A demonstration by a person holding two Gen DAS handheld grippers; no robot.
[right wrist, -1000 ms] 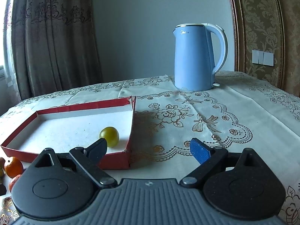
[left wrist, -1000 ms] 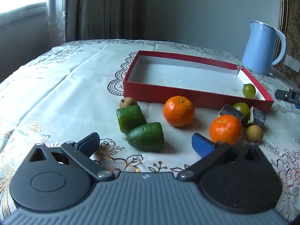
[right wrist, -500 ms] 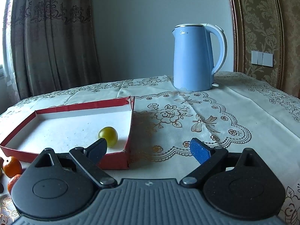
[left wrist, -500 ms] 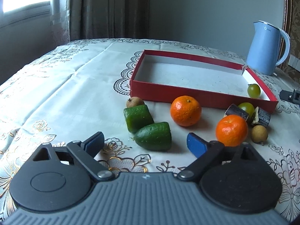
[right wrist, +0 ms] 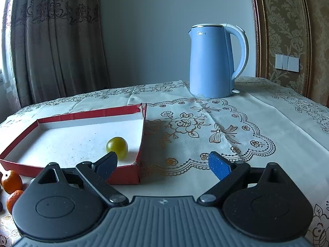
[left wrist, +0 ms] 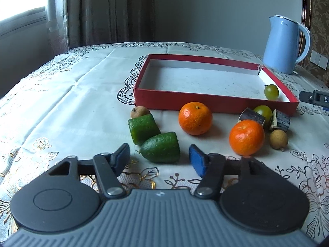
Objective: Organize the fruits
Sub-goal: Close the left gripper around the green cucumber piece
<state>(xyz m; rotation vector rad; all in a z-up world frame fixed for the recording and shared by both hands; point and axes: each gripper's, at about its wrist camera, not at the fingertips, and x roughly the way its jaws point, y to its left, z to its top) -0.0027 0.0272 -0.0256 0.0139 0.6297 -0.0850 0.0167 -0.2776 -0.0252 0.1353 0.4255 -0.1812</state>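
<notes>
Left gripper [left wrist: 159,158] sits low over the tablecloth [left wrist: 61,111], jaws partly apart and just been closing in. The nearer green fruit piece [left wrist: 161,147] lies between the blue pads [left wrist: 197,162], but there's a visible gap on both sides, so no clamp on it yet. A second green piece [left wrist: 143,127] touches it from behind-left, with a small brown fruit [left wrist: 139,111] just behind that one.

Rest of the loose fruit, all on the cloth in front of the red box [left wrist: 216,103]:
- one mandarin [left wrist: 195,118] mid-table, near the box's front wall
- second mandarin [left wrist: 246,137] to its right, nearer the camera
- two dark cut pieces [left wrist: 251,117] with a green round fruit [left wrist: 263,111] between them
- a small tan round fruit [left wrist: 278,139] just right of the second mandarin

Inside the box: a single green grape-like fruit [left wrist: 271,91] in the near right corner. Everything else is outside it.

Right gripper [right wrist: 162,165] hangs by the box's right corner, jaws wide apart, nothing between them. In its view the left pad overlaps the box wall; can't tell if it touches. Same green fruit [right wrist: 116,147] shows just beyond that pad.

Blue electric kettle [right wrist: 213,61] stands upright at the back of the table, well apart from the box.
</notes>
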